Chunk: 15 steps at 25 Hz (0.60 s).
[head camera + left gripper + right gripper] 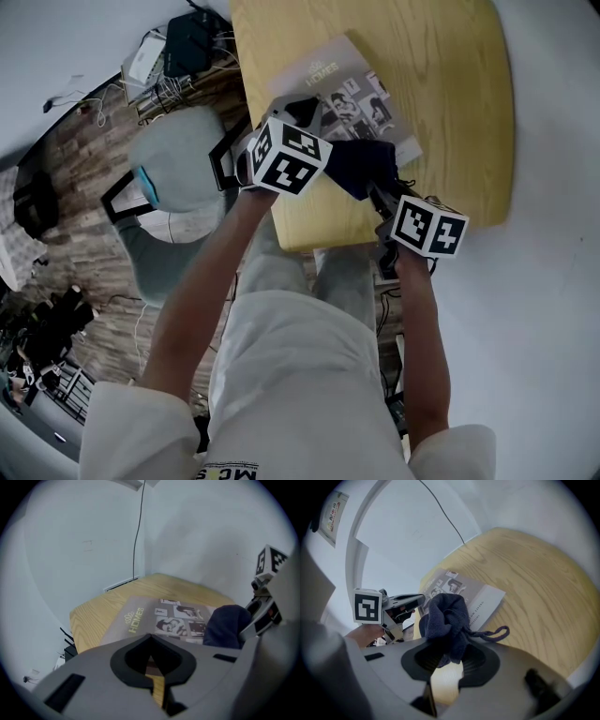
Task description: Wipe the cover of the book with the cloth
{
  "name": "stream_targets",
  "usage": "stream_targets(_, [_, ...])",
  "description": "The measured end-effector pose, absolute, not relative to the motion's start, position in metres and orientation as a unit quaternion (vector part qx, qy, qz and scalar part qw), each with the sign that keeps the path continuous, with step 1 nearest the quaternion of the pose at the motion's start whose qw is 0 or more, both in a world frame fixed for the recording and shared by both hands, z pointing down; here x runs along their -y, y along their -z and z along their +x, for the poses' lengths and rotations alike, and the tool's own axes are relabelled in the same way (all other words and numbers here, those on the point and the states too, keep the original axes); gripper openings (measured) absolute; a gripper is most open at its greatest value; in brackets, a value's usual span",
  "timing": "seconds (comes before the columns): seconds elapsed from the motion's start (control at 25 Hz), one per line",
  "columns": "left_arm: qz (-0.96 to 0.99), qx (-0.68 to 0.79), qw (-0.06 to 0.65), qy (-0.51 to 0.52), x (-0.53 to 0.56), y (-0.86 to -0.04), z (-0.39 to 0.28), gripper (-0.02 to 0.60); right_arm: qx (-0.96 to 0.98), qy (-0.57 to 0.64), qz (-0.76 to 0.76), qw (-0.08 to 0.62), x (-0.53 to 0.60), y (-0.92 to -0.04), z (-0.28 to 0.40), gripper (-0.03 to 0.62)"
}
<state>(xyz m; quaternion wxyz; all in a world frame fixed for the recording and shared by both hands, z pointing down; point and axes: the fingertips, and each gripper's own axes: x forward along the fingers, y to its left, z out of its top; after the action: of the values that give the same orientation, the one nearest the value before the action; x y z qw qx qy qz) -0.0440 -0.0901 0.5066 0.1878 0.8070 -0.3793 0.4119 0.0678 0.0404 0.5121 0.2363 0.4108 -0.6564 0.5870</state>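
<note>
**Book, cloth and two tongs on desk: holdings at time of record**

Pose: both bare forearms reached forward from the body, the left rising from 7 o'clock in the head view and the right from 6 o'clock. Each ended at a marker cube near the desk's (450, 103) near edge.

- Left tongs (305, 112), one. The jaws were closed tip to tip with nothing between them. They were pointed at the near left part of the book (352, 89).
- Right tongs (378, 195), one. The jaws were clamped on the cloth (361, 164), at 3 o'clock of the left tongs.
- Cloth, one. Dark blue and bunched, with one loop trailing. It was held over the book's 6 o'clock edge; contact with the cover could not be confirmed.
- Book, one. Grey cover facing up with photographs on it, lying flat and skewed on the desk at 12 o'clock of both tongs.
- Desk, one. Pale wood.
</note>
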Motion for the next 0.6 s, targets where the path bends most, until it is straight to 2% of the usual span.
stream_targets(0.6, [0.800, 0.388, 0.193, -0.415, 0.090, -0.509, -0.044, 0.009, 0.637, -0.575, 0.435, 0.275, -0.083, -0.520, 0.113, 0.103])
